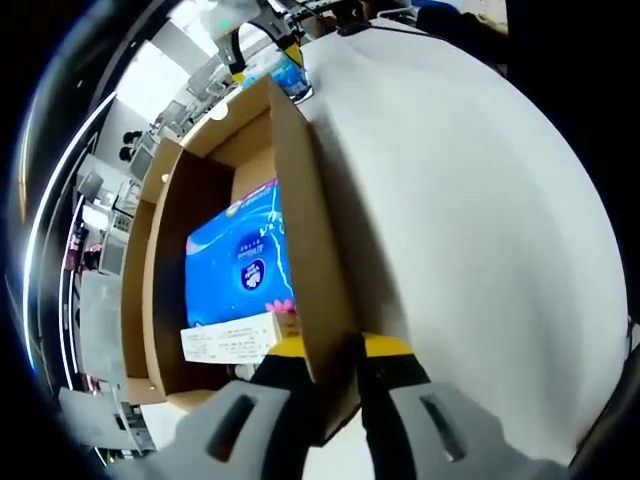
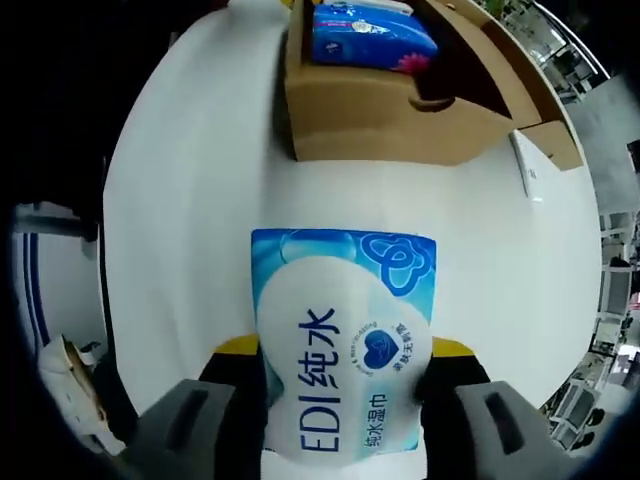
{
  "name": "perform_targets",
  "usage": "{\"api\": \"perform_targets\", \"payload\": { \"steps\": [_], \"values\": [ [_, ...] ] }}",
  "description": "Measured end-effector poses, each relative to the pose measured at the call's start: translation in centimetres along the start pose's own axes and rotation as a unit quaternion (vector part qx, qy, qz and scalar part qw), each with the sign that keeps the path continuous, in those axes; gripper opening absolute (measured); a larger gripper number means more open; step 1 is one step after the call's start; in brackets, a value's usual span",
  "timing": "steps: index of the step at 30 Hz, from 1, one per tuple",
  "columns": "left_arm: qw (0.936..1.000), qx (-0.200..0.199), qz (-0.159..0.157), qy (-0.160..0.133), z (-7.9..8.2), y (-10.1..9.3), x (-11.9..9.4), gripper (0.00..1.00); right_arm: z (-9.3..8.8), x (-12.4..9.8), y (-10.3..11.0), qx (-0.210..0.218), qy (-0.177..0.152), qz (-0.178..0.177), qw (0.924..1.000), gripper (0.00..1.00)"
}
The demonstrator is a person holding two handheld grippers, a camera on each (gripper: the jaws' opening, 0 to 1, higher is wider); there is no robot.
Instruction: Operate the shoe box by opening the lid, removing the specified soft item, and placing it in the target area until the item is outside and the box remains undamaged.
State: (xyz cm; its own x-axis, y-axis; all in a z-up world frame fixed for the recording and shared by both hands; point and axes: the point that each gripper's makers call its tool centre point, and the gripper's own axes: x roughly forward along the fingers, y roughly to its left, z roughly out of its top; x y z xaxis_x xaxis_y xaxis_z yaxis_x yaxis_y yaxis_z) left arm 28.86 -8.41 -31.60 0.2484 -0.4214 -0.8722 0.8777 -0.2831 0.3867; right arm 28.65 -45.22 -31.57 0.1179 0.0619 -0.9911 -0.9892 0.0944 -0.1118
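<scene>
In the left gripper view the left gripper [image 1: 335,405] is clamped on the near side wall of the open cardboard shoe box [image 1: 300,230]: the brown wall runs straight down between the two grey jaws, which stand close together with only the thickness of the cardboard between them, their yellow and black inner faces pressed to either side of it. Inside the box lies a blue packet [image 1: 240,260] with white print and a pink flower at its lower edge, and a white paper slip [image 1: 228,342] sits across its near end, just above the jaws. The box stands on a white table [image 1: 470,220]. In the right gripper view the right gripper [image 2: 340,400] holds a pack of wet wipes [image 2: 345,330], blue and white with a heart shape and Chinese lettering; the jaws are spread about as wide as the pack and press on its two side edges near its lower end, so the pack sticks out forward over the table. This soft pack is outside the box, well apart from it, with bare tabletop between them. Beyond it the box stands with its lid flap [image 2: 520,90] thrown back to the right and the blue packet visible inside at the top.
</scene>
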Motion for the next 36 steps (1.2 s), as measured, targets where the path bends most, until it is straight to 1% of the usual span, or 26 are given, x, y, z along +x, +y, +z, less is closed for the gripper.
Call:
{"api": "perform_targets", "payload": {
  "steps": [3, 4, 5, 7, 10, 14, 15, 16, 18, 23, 29, 30, 36],
  "values": [
    [1.0, 0.0, 0.0, 0.0, 0.0, 0.0, 0.0, 0.14, -0.2, 0.4, -0.2, -0.003, 0.0, 0.002, 1.0, 0.6],
    [1.0, 0.0, 0.0, 0.0, 0.0, 0.0, 0.0, 0.14, -0.7, 0.6, -0.2, 0.009, 0.011, 0.003, 0.9999, 0.6],
    [1.0, 0.001, 0.0, 0.001, 0.0, 0.0, 0.0, 0.14, -0.7, 0.8, -0.2, -0.012, 0.009, 0.003, 0.9999, 0.59],
    [1.0, 0.001, 0.0, 0.002, 0.0, 0.0, 0.0, 0.14, -0.9, 0.7, -0.3, -0.017, 0.005, 0.002, 0.9998, 0.59],
    [1.0, 0.001, 0.0, 0.002, 0.0, 0.0, 0.0, 0.14, -1.0, 0.8, -0.2, 0.011, 0.006, 0.005, 0.9999, 0.59],
    [1.0, 0.002, 0.0, 0.003, 0.0, -0.1, 0.0, 0.14, -1.3, 1.1, 0.0, 0.0, 0.013, 0.006, 0.9999, 0.61],
    [1.0, 0.002, 0.0, 0.003, 0.0, -0.1, 0.0, 0.14, -1.5, 1.1, 0.0, 0.004, 0.024, 0.006, 0.9997, 0.61],
    [1.0, 0.002, 0.0, 0.003, 0.1, -0.1, 0.0, 0.14, -1.6, 1.1, -0.1, 0.011, 0.026, 0.005, 0.9996, 0.61],
    [1.0, 0.002, 0.0, 0.003, 0.1, 0.0, 0.0, 0.14, -1.4, 1.0, -0.1, 0.006, 0.025, 0.003, 0.9997, 0.62],
    [1.0, 0.003, 0.0, 0.003, 0.1, 0.0, 0.0, 0.14, -1.3, 1.0, -0.1, 0.011, 0.028, -0.001, 0.9995, 0.62],
    [1.0, 0.003, 0.0, 0.003, 0.1, 0.0, 0.0, 0.14, -1.6, 0.6, -0.4, 0.046, 0.036, -0.016, 0.9982, 0.63],
    [1.0, 0.003, 0.0, 0.003, 0.1, 0.0, 0.0, 0.14, -1.6, 0.6, -0.4, 0.047, 0.036, -0.017, 0.9981, 0.63],
    [1.0, 0.004, 0.001, 0.004, 0.1, 0.0, 0.0, 0.14, -1.4, -0.1, -0.4, 0.069, 0.025, -0.027, 0.9969, 0.63]
  ]
}}
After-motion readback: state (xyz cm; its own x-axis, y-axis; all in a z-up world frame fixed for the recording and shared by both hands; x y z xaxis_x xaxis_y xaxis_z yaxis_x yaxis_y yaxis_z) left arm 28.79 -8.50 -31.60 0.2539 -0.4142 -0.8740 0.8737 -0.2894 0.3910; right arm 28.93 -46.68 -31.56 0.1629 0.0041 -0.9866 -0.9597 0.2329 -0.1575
